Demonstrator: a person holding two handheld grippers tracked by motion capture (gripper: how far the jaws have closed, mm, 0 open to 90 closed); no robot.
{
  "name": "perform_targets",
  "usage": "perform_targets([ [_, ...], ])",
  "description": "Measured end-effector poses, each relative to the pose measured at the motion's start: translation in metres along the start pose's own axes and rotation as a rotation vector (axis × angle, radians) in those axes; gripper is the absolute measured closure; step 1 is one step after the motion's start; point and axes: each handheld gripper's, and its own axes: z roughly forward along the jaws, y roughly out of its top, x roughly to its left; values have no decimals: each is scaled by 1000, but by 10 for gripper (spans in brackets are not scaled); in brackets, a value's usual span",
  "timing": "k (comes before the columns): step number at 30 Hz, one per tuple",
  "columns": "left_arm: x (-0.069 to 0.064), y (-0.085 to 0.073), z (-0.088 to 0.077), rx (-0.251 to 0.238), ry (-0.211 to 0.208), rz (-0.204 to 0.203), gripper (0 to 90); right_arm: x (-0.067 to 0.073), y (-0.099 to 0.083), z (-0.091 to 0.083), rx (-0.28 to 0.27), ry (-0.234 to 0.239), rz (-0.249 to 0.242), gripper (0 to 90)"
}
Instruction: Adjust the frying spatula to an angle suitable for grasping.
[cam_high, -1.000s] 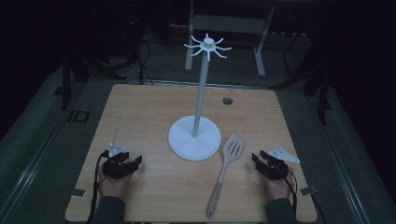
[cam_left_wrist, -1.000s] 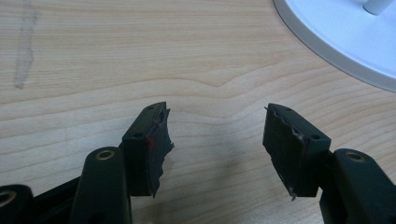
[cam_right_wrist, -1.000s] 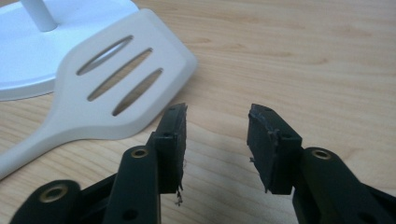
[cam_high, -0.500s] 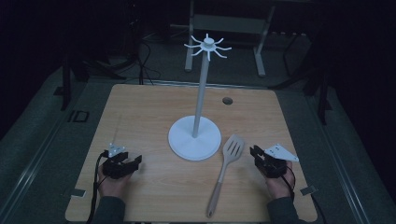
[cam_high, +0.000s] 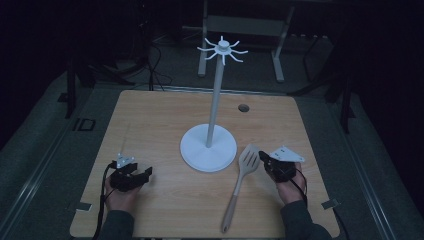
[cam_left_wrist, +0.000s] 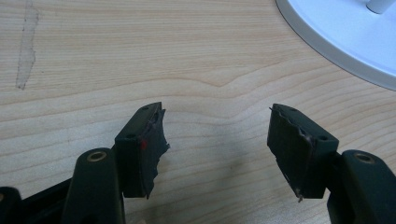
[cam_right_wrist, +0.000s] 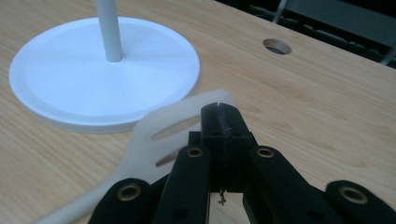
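Spatula: a pale slotted spatula (cam_high: 240, 186) lies flat on the wooden tabletop (cam_high: 160, 120), its blade (cam_right_wrist: 175, 126) toward the white stand and its handle running back toward the person's edge.

Stand: a white hook stand (cam_high: 209, 148) rises from a round base at mid-table, just beside the spatula's blade and, as far as the high view tells, not touching it; its ring of hooks (cam_high: 222, 50) sits high above.

Right tongs: the right tongs (cam_right_wrist: 219, 109) have just been closing and now stand clenched with nothing between them, poised over the far corner of the blade; whether they touch it cannot be told.

Left tongs: the left tongs (cam_left_wrist: 217, 135) rest released and wide over bare wood, well apart from the spatula, the stand's base at the edge of their view.

Step in hand: by the look of it, the approach to the spatula, with no grasp yet made.

Next move: likely the right tongs must reopen, drop onto the blade's edge or the handle, and pinch before any lift toward a hook.
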Motion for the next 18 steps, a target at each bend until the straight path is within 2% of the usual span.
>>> perform_targets([
  [3, 0, 0, 0, 1, -1, 1, 367, 2, 5, 11, 19, 20, -11, 898],
  [7, 0, 0, 1, 6, -4, -1, 364, 4, 9, 26, 37, 34, 4, 898],
  [12, 0, 0, 1, 5, -9, -1, 364, 7, 15, 40, 64, 38, -12, 897],
  [16, 0, 0, 1, 5, -9, -1, 363, 6, 18, 48, 65, 79, 5, 896],
  [18, 1, 0, 1, 6, -11, -2, 362, 6, 18, 51, 71, 80, 11, 897],
])
